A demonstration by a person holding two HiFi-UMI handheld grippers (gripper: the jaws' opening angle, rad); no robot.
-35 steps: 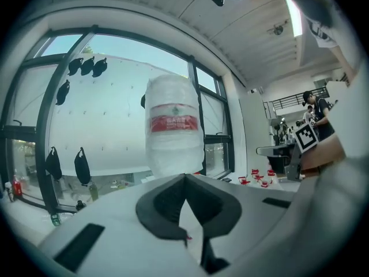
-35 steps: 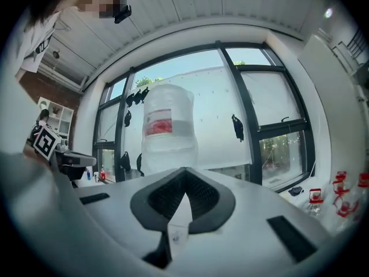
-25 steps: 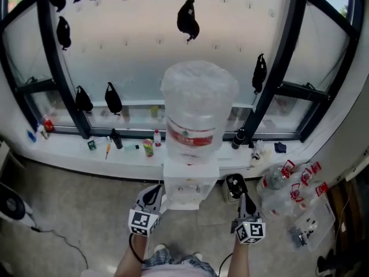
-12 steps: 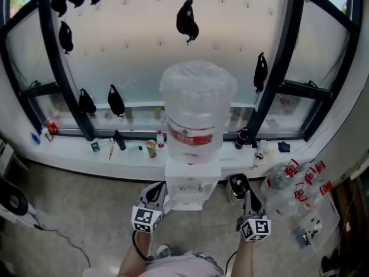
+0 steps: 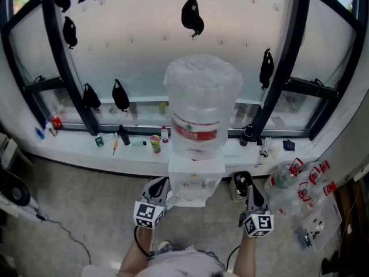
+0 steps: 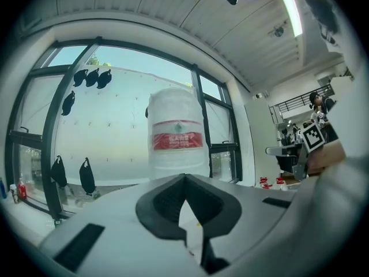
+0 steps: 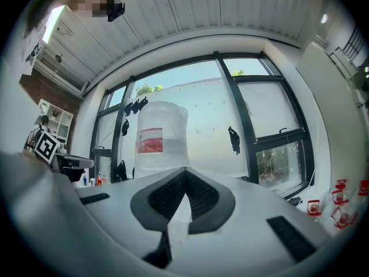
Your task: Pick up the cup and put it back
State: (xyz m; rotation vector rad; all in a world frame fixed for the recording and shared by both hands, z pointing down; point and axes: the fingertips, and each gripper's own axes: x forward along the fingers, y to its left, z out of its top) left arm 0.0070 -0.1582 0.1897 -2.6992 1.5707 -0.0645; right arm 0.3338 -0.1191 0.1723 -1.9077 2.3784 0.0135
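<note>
White water dispenser (image 5: pixel 195 180), clear bottle (image 5: pixel 200 97) on top. Left tongs (image 5: pixel 158 184): just left of dispenser, pressed together, empty. Right tongs (image 5: pixel 252 194): near dispenser's right side, pressed together, empty. Cup: cannot be made out.

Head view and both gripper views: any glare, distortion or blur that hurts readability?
Head view: the bright frosted window backlights the water bottle, whose pale top nearly merges with it. Left gripper view: heavy fisheye with a dark round vignette; the shut left claw up close is soft, the bottle sharper. Right gripper view: same fisheye and vignette.
</note>
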